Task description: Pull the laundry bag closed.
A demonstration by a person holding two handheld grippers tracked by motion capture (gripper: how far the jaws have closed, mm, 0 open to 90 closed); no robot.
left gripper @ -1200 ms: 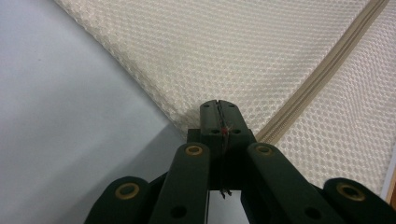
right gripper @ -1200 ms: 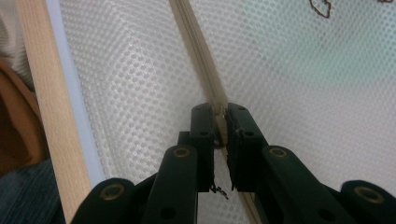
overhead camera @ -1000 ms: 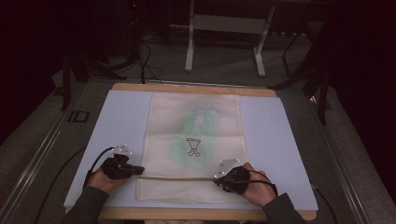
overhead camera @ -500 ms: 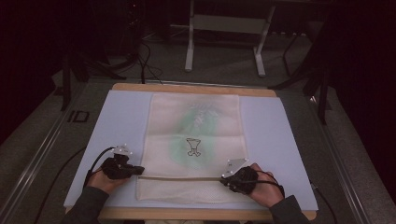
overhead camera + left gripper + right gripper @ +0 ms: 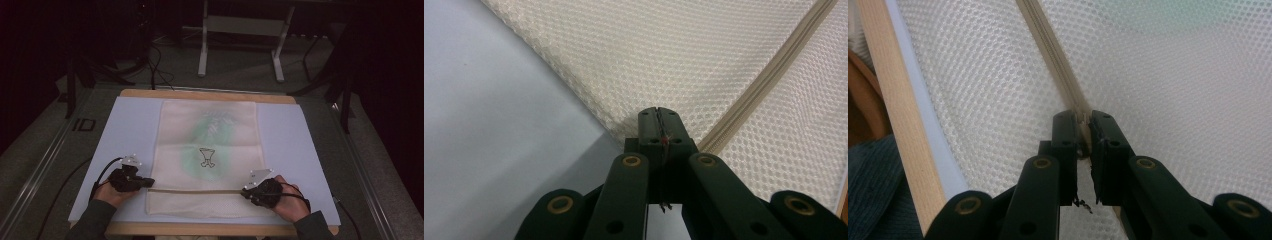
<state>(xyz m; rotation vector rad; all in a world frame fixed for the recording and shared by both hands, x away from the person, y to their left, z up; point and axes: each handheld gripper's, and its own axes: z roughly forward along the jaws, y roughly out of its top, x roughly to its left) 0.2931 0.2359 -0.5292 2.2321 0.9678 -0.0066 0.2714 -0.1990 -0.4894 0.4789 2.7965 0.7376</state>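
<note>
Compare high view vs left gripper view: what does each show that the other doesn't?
High view alone: the green print on the mesh bag, the right gripper at the zipper's far end, the floor. Left gripper view alone: the honeycomb weave and the jaws shut on the bag's edge. Both: bag, zipper, left gripper, blue mat.

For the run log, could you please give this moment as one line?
left gripper: shut on mesh bag edge | right gripper: shut on zipper

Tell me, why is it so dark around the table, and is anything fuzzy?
High view: light falls on the table and mesh bag; the room behind stays dark. Left gripper view: the mesh is sharp, while the near black arms look soft. Right gripper view: the zip is slightly blurred.
</note>
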